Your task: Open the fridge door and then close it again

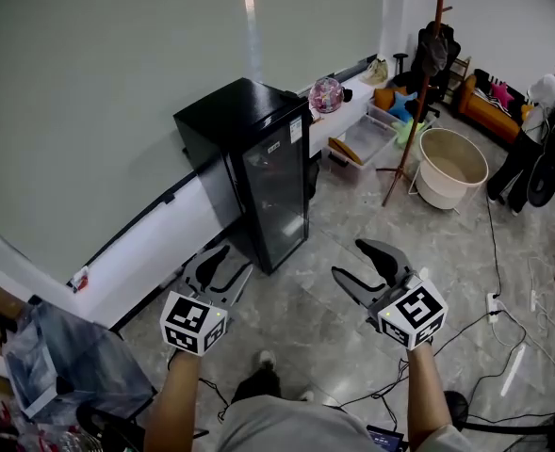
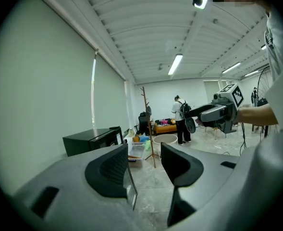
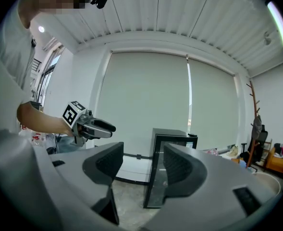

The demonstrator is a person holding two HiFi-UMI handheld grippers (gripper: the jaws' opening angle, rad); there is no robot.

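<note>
Black fridge (image 1: 258,163) set against the wall, glass door shut; left tool (image 1: 228,264) and right tool (image 1: 348,258) held near its front, both with jaws apart, nothing gripped.

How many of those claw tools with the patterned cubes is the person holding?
2. The left gripper is low at the head view's left, the right gripper beside it at the right; both point toward the black fridge, jaws apart and empty. None seems hidden.

Lived-in office room — roller blinds (image 1: 117,83), ceiling tube lights (image 2: 176,64), coat stand (image 1: 408,121), orange sofa (image 1: 489,111).
</note>
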